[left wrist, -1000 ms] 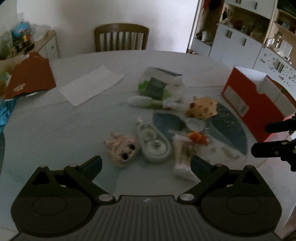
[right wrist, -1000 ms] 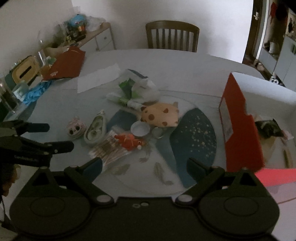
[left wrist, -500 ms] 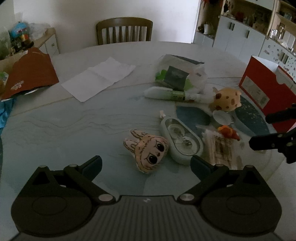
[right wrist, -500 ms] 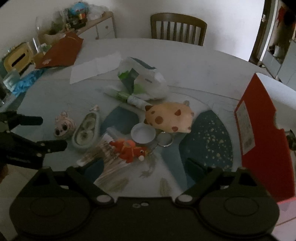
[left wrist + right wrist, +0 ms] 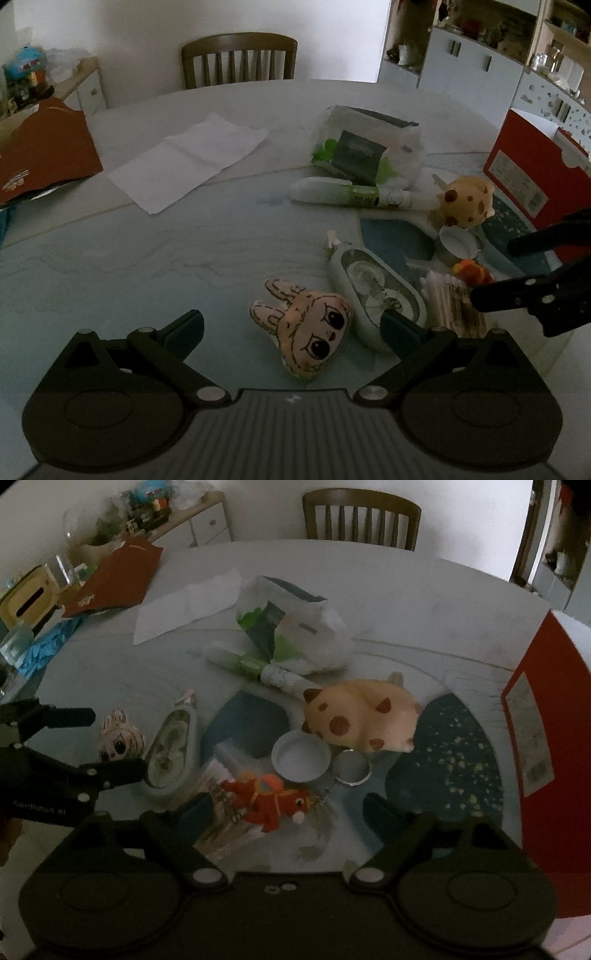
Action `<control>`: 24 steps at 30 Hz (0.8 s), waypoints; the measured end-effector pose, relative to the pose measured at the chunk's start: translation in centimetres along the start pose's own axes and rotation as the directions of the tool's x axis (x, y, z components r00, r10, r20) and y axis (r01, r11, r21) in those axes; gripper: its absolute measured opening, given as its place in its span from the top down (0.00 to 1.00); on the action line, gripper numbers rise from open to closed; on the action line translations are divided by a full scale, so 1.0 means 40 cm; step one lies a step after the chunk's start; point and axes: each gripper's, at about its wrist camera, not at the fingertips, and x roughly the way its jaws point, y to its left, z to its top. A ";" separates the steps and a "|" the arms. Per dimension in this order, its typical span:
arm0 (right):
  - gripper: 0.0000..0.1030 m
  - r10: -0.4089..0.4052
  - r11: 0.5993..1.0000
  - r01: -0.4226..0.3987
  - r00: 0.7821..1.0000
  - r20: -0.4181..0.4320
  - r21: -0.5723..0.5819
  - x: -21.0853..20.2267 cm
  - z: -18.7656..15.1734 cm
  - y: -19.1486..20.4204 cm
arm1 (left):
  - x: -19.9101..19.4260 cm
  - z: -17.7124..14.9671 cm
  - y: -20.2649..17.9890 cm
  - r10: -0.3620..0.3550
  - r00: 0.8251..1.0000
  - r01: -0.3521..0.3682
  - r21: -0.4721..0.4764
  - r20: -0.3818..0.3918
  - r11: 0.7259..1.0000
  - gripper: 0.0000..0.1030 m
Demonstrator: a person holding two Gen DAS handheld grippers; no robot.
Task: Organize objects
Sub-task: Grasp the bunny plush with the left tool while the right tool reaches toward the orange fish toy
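- I count three plush toys on the counter (image 5: pixel 155 258): one bunny face (image 5: pixel 308 332), one spotted toy (image 5: pixel 360 716), one red fish (image 5: pixel 271 799).
- My left claw (image 5: pixel 291 326) gapes wide, empty, with the bunny face between its tips.
- My right claw (image 5: pixel 288 805) gapes wide, empty, with the fish between its tips, just right of the bunny face.

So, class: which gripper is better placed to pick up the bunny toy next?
Left. The bunny toy lies between the open left gripper's fingers; the right gripper is open over the red fish.

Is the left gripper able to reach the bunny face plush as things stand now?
Probably yes: the left gripper is open, and the bunny face plush lies between its fingers with nothing over it, the oval case close beside.
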 end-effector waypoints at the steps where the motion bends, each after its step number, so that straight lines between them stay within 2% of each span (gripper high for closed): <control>1: 0.20 0.006 1.000 -0.006 1.000 -0.002 0.010 0.004 0.002 -0.003 | 0.001 0.001 0.001 -0.001 1.000 0.001 0.001 0.002 1.000 0.01; 8: 0.30 0.041 0.999 -0.041 0.999 -0.012 0.034 0.017 0.007 -0.009 | 0.004 0.006 -0.001 -0.023 1.000 0.023 0.006 0.009 1.000 0.02; 10: 0.35 0.052 0.998 -0.052 0.999 -0.015 0.035 0.018 0.008 -0.007 | 0.003 0.005 -0.001 -0.036 0.999 0.036 0.001 0.009 0.999 0.04; 18: 0.47 0.077 0.996 -0.076 0.997 -0.017 0.044 0.014 0.008 -0.004 | -0.009 -0.002 -0.009 -0.081 0.997 0.081 -0.002 0.011 0.997 0.27; 19: 0.55 0.079 0.996 -0.078 0.997 -0.015 0.040 0.013 0.007 -0.003 | -0.012 -0.002 -0.010 -0.074 0.997 0.074 0.000 0.013 0.997 0.30; 21: 0.55 0.077 0.997 -0.077 0.997 -0.009 0.033 0.008 0.007 0.002 | -0.016 -0.001 -0.010 -0.075 0.997 0.075 -0.001 0.013 0.997 0.37; 22: 0.55 0.073 0.997 -0.073 0.997 -0.006 0.026 0.006 0.006 0.004 | -0.018 -0.001 -0.008 -0.083 0.996 0.083 -0.006 0.013 0.997 0.45; 24: 0.55 0.069 0.998 -0.069 0.998 -0.001 0.013 0.003 0.003 0.008 | -0.021 0.000 -0.011 -0.082 0.997 0.082 -0.008 0.009 0.997 0.45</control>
